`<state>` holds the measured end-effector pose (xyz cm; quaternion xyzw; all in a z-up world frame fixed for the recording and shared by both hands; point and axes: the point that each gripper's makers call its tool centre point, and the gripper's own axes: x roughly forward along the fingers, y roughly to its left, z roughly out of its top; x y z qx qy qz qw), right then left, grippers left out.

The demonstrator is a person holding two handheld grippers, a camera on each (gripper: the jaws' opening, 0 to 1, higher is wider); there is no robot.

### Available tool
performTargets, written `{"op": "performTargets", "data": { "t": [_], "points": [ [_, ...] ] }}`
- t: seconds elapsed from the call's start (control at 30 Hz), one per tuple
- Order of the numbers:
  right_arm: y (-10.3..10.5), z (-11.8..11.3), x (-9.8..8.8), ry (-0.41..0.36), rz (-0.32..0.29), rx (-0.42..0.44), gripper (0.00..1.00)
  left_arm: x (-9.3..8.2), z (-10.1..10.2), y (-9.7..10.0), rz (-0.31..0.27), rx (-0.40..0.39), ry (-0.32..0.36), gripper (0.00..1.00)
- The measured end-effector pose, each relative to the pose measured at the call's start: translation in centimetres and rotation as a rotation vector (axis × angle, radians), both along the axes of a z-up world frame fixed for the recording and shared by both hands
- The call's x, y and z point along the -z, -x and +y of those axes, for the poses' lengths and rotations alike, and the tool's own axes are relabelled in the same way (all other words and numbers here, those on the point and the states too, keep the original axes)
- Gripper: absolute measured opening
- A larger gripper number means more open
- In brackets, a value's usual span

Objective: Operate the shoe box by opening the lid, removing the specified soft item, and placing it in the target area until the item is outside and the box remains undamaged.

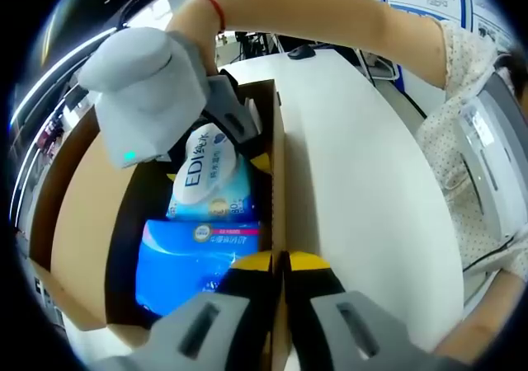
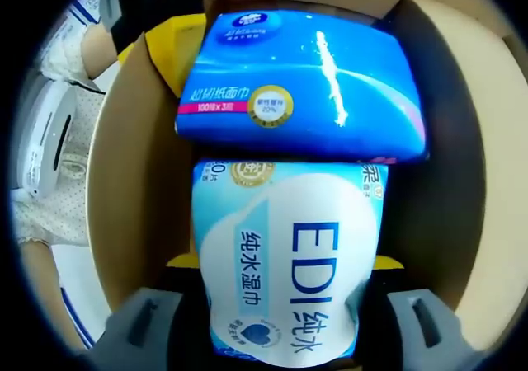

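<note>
In the left gripper view, my left claw [image 1: 279,265] sits with its yellow-tipped jaws pressed together on the near wall of the open shoe box [image 1: 276,165], steadying it on the white counter [image 1: 363,198]. Inside lie a blue tissue pack [image 1: 194,260] and, beyond it, the EDI wipes pack [image 1: 208,177], which my right claw [image 1: 227,128] reaches down onto. Further off I see more desks and posters on a wall. In the right gripper view, my right claw [image 2: 285,264] straddles the EDI wipes pack [image 2: 289,264], jaws either side of it, touching or nearly so; I judge it gripped. The blue tissue pack [image 2: 301,82] lies just beyond, touching it. I should lift straight up, gently, keeping clear of the cardboard walls [image 2: 136,181] while the left claw holds firm.
</note>
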<state>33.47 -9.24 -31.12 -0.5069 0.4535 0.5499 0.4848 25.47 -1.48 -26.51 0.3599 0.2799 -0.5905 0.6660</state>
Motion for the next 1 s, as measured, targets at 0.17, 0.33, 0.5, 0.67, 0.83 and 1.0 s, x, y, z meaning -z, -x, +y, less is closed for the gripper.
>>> {"op": "performTargets", "data": {
  "t": [0.17, 0.33, 0.5, 0.67, 0.83, 1.0],
  "points": [
    [0.02, 0.01, 0.04, 0.003, -0.001, 0.002, 0.74, 0.19, -0.2, 0.23, 0.004, -0.004, 0.0, 0.04],
    [-0.03, 0.03, -0.01, -0.001, 0.0, 0.001, 0.74, 0.22, -0.24, 0.25, 0.008, -0.004, 0.003, 0.04],
    [-0.22, 0.09, -0.22, -0.007, 0.0, -0.002, 0.74, 0.2, -0.2, 0.21, 0.01, -0.003, 0.002, 0.04],
    [-0.32, 0.11, -0.4, -0.004, -0.004, 0.0, 0.72, 0.13, -0.13, 0.18, 0.011, -0.001, 0.003, 0.04],
    [-0.34, 0.17, -0.53, -0.002, -0.009, 0.005, 0.71, 0.05, -0.03, 0.13, 0.013, -0.001, 0.004, 0.03],
    [-0.34, 0.35, -0.63, -0.018, -0.008, 0.028, 0.71, 0.03, 0.05, 0.09, 0.016, -0.002, 0.006, 0.03]
  ]
}}
